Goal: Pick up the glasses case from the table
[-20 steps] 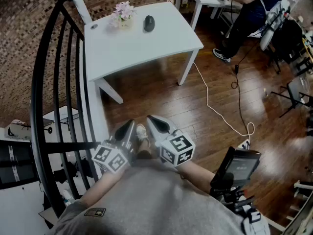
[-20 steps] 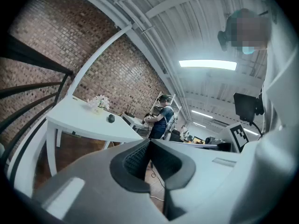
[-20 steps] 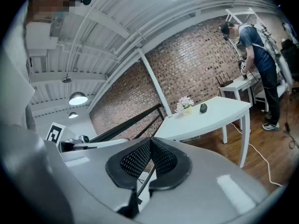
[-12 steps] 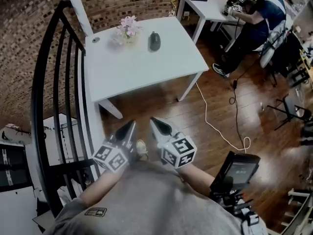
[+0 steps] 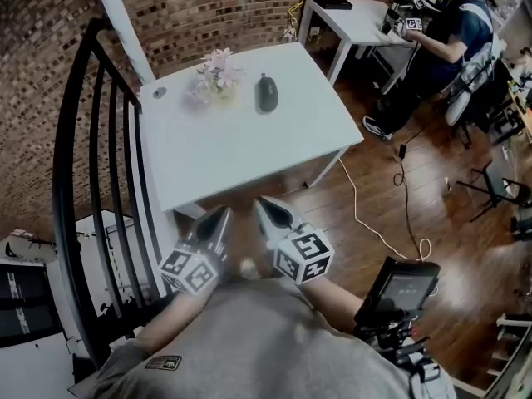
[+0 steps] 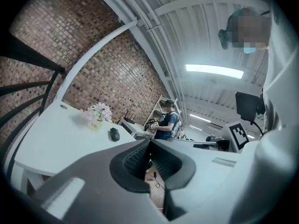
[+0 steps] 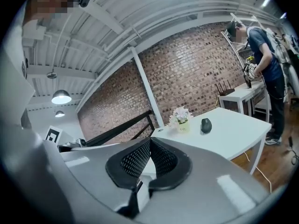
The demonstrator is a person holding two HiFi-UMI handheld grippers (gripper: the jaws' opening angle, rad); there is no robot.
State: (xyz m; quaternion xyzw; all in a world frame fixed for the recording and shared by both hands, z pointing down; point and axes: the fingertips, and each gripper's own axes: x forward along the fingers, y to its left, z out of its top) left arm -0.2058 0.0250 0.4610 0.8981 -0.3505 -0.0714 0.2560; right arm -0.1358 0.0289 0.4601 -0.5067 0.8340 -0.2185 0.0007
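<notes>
Nearest: both grippers are held low, side by side, close in front of the person's grey shirt (image 5: 249,339), each with its marker cube toward the body.
Left gripper (image 5: 225,211): jaws are seen closed tip to tip in its own view, with nothing between the pads.
Right gripper (image 5: 257,201): jaws likewise pressed together, nothing caught between them.
A black device with a screen (image 5: 406,283) is seen by the right forearm.

Middle: the tips are seen against wood floor (image 5: 391,165) just short of the near edge of the white table (image 5: 241,152). A black stair railing (image 5: 93,148) is noted along the table's left side; a pale cable (image 5: 371,210) is trailed over the floor to its right.

Far: the glasses case (image 5: 266,92), dark and oval, is found lying on the far part of the tabletop, well apart from both grippers. A small pot of pale flowers (image 5: 218,71) is set just beside it on its left. Behind, a brick wall (image 5: 208,7); at far right, a person (image 5: 453,32) is placed at a second white table (image 5: 353,15).
</notes>
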